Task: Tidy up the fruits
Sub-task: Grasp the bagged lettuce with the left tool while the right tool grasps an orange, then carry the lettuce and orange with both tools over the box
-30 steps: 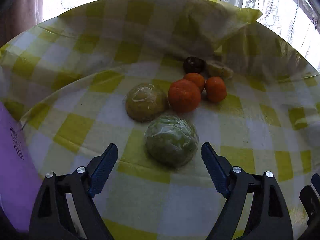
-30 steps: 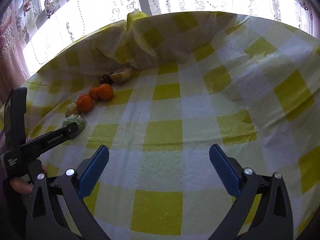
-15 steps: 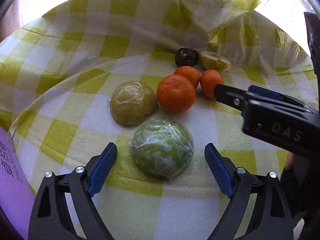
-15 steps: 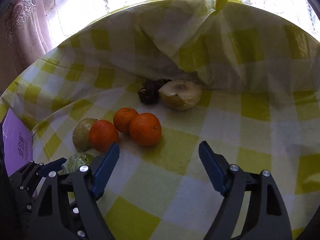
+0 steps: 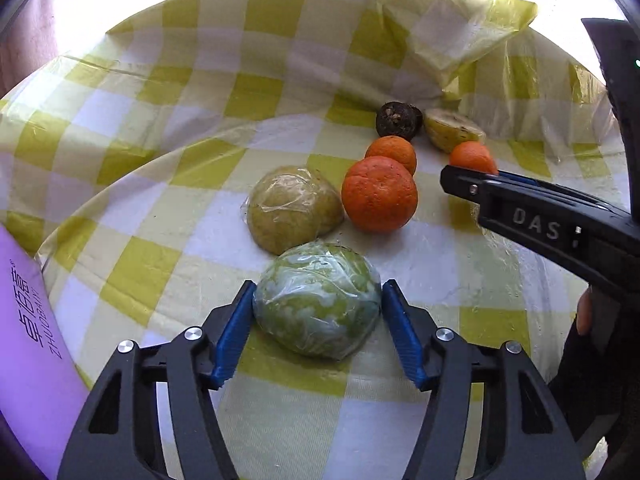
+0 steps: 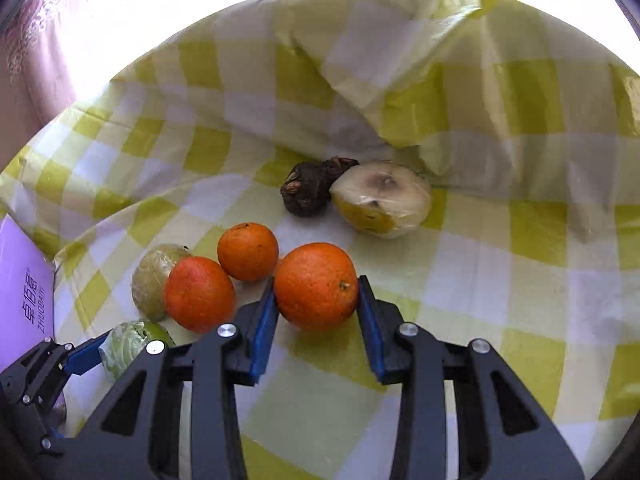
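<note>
A green fruit in cling film (image 5: pixel 316 304) lies on the checked cloth. My left gripper (image 5: pixel 318 284) has a blue pad against each side of it, and its jaws are closing. My right gripper (image 6: pixel 317 284) is shut on an orange (image 6: pixel 316 272) that rests on the cloth. From the left wrist view, that orange (image 5: pixel 472 158) shows behind the right gripper's fingertips (image 5: pixel 456 178). Two more oranges (image 6: pixel 248 250) (image 6: pixel 198 292), a yellowish wrapped fruit (image 5: pixel 294 208), a dark shrivelled fruit (image 6: pixel 308 192) and a wrapped cut half fruit (image 6: pixel 384 198) lie close by.
A yellow and white checked cloth (image 6: pixel 500 264) covers the table and bunches up into folds (image 6: pixel 380 72) at the back, by a bright window. A purple box (image 5: pixel 24 320) stands at the left edge. A hand (image 5: pixel 584 314) holds the right gripper.
The right gripper swung left to the fruit cluster and shut on the nearest orange. The left gripper's jaws came in from wide apart onto the green wrapped fruit.
</note>
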The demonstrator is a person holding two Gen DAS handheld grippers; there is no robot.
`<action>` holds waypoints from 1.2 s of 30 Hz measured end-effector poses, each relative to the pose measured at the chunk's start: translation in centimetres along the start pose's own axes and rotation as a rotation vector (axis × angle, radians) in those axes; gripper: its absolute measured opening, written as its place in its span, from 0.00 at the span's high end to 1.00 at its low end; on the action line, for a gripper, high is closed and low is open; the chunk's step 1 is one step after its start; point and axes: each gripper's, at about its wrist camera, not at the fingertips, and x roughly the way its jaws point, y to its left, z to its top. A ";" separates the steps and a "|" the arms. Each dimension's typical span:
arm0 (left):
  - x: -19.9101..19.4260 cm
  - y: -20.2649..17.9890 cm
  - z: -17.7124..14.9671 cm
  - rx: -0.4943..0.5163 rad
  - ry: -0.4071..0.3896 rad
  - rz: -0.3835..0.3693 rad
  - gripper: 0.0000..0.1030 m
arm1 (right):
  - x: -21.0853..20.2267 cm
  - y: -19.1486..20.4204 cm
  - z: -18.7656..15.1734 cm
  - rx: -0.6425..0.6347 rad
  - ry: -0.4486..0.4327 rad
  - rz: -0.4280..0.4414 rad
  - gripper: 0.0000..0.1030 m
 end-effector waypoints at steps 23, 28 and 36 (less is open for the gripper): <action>-2.6 0.6 -1.3 -0.050 -0.072 -0.050 0.42 | -4.3 -5.0 -4.9 0.383 -0.068 0.197 0.63; -4.4 0.1 -3.3 -0.041 -0.086 -0.084 0.42 | -6.1 -3.9 -7.4 0.399 -0.054 0.205 0.63; -7.4 -0.4 -7.6 0.005 -0.062 -0.120 0.42 | -10.2 -1.7 -12.2 0.429 -0.070 0.201 0.63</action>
